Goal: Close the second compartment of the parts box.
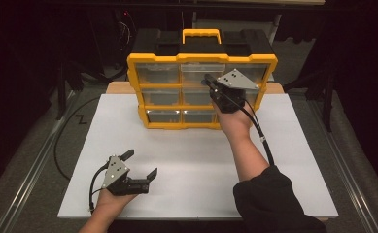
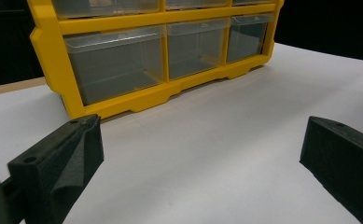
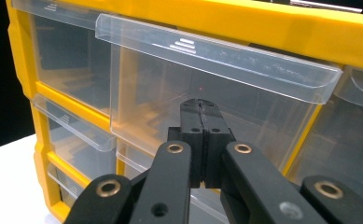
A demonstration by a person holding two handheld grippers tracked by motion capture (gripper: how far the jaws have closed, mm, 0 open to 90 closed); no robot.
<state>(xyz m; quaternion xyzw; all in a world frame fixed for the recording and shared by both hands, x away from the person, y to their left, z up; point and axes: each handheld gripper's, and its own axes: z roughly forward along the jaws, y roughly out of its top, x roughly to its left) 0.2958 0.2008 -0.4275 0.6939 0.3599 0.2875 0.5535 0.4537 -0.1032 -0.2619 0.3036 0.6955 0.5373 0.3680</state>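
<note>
A yellow organizer box [image 1: 201,58] with a black top and several clear drawers stands upright at the far middle of the white table [image 1: 191,160]. My right gripper [image 1: 207,78] is shut with nothing between its jaws. Its tips [image 3: 200,105] are right at the front of the clear top-middle drawer [image 3: 170,79], just under that drawer's lip; contact is uncertain. This drawer stands slightly further out than the drawer to its left. My left gripper [image 1: 140,164] rests low at the table's near left, open and empty [image 2: 201,133], pointing toward the organizer's bottom row [image 2: 123,70].
The organizer's yellow carry handle [image 1: 201,34] rises at its back. A black cable [image 1: 60,141] loops over the floor left of the table. Metal rails run along both sides of the table. Dark furniture stands behind.
</note>
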